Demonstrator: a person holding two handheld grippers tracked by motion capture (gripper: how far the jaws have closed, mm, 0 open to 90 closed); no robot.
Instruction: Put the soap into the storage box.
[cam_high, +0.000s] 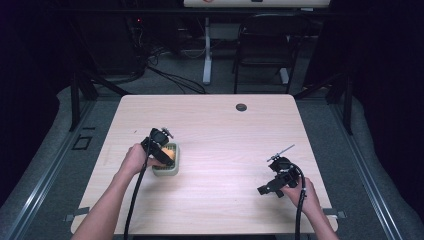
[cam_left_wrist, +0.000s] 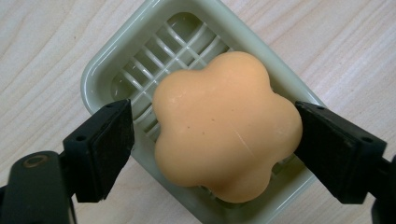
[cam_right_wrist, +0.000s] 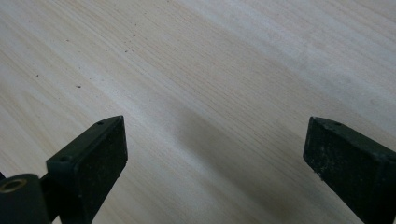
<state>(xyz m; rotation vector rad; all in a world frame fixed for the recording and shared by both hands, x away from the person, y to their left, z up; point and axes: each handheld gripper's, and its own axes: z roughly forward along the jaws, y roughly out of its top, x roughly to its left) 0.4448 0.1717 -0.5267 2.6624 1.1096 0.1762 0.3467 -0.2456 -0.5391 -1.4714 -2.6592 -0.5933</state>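
Note:
An orange flower-shaped soap (cam_left_wrist: 224, 126) lies in a pale green soap dish (cam_left_wrist: 102, 70) with a slatted bottom, left of the table's middle (cam_high: 167, 171). My left gripper (cam_left_wrist: 215, 116) points down over the dish (cam_high: 161, 142), its jaws on either side of the soap. A strip of dish shows between the left pad (cam_left_wrist: 114, 149) and the soap; the right pad sits at the soap's edge. My right gripper (cam_high: 267, 187) rests low near the table's front right, open, with bare wood between its jaws (cam_right_wrist: 215, 140).
The light wooden table (cam_high: 225, 130) has a small dark round cap (cam_high: 241, 107) near its far edge. A black chair (cam_high: 265, 45) and cables stand on the floor beyond it. Dark frame legs flank the table.

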